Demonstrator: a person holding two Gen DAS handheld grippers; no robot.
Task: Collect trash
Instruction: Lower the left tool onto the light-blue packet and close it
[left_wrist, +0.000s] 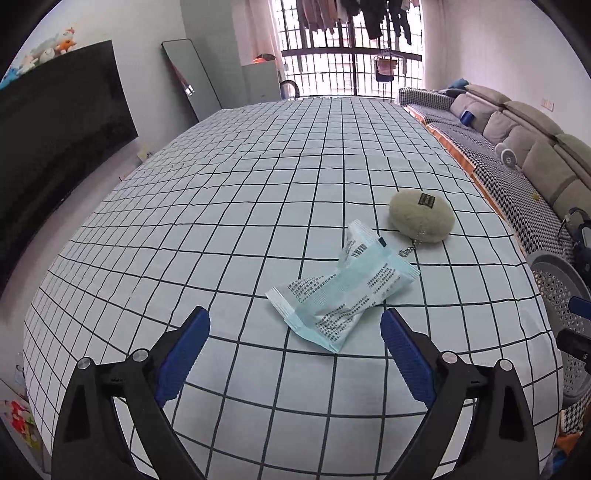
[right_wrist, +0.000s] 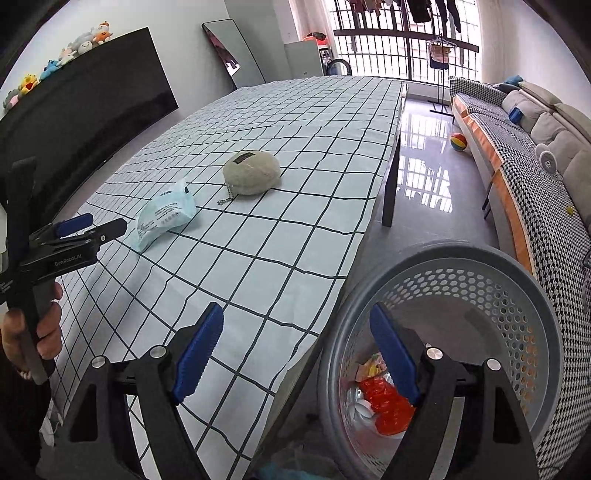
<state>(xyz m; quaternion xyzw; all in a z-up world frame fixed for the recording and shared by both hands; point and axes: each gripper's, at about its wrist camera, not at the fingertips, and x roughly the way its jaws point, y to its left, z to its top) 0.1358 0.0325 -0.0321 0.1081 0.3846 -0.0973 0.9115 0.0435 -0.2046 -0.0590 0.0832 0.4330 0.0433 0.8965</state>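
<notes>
A crumpled white and light-blue wrapper (left_wrist: 343, 291) lies on the checked tablecloth (left_wrist: 221, 221). My left gripper (left_wrist: 295, 317) stands open just in front of it, with the wrapper's near end reaching between the blue pads, which do not touch it. The right wrist view shows the same wrapper (right_wrist: 166, 214) with the left gripper (right_wrist: 92, 225) right beside it, held by a hand (right_wrist: 33, 332). My right gripper (right_wrist: 295, 310) is open and empty, over the table's corner and the rim of a grey perforated basket (right_wrist: 461, 254).
A grey-beige plush pouch (left_wrist: 421, 216) with a key chain lies just behind the wrapper. The basket holds a red wrapper (right_wrist: 384, 402) and other scraps and stands on the floor by the table's edge. A sofa (right_wrist: 535, 155) runs along the right, a dark screen (left_wrist: 55, 129) on the left.
</notes>
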